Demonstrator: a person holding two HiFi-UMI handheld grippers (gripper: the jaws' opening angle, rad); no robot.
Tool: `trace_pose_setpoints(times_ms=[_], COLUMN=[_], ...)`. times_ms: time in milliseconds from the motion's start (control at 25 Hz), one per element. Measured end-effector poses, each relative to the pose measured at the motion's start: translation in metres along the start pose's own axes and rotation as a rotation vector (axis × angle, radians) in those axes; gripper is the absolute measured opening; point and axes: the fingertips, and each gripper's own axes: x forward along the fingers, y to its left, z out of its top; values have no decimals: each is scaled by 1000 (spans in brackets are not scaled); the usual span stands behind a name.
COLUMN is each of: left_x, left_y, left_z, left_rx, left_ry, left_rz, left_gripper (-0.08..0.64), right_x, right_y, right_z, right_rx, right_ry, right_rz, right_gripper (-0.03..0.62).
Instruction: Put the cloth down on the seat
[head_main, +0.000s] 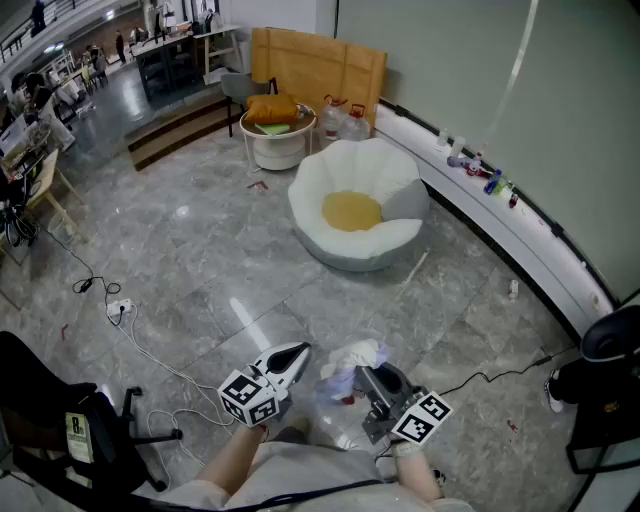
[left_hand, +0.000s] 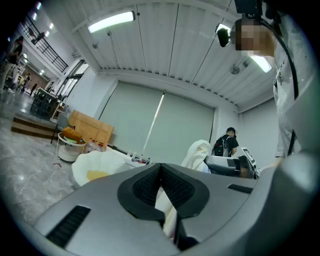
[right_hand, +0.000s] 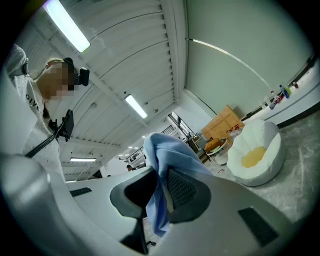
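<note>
Right, nearest first: both my forearms were tucked low in front of me. The left gripper (head_main: 297, 352) and right gripper (head_main: 362, 374) pointed forward side by side, roughly level, with their marker cubes back toward my body. My left jaws were shut, the black pads (left_hand: 144, 189) pinching a cream fold of the cloth (head_main: 352, 358) that ran down between them and rose past the tips. My right jaws were clamped as well, with a pale blue fold squeezed between them and spilling over the top. So the cloth hung bunched in the air between my two grippers, above the grey marble floor (head_main: 200, 260).

Farther ahead, well apart from the cloth, sat the seat (head_main: 395, 170), white and petal-shaped with a yellow centre, just beside the curved white ledge (head_main: 500, 235). Beyond it to the left stood a small round table (head_main: 280, 152) carrying an orange cushion (head_main: 272, 108). A wooden board (head_main: 320, 65) leaned against the wall behind.
</note>
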Motion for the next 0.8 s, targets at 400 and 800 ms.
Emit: trace_pose_setpoints(times_ms=[400, 800], left_x=[6, 7], left_y=[-6, -21], left_z=[7, 10], left_rx=[39, 85], left_ry=[-1, -28], left_rz=[48, 87], left_gripper=[14, 14], right_x=[-21, -44], right_y=[-14, -18], right_z=[19, 39], right_rx=[-26, -61], right_ry=[-27, -51], right_rz=[-28, -28], right_gripper=[78, 79])
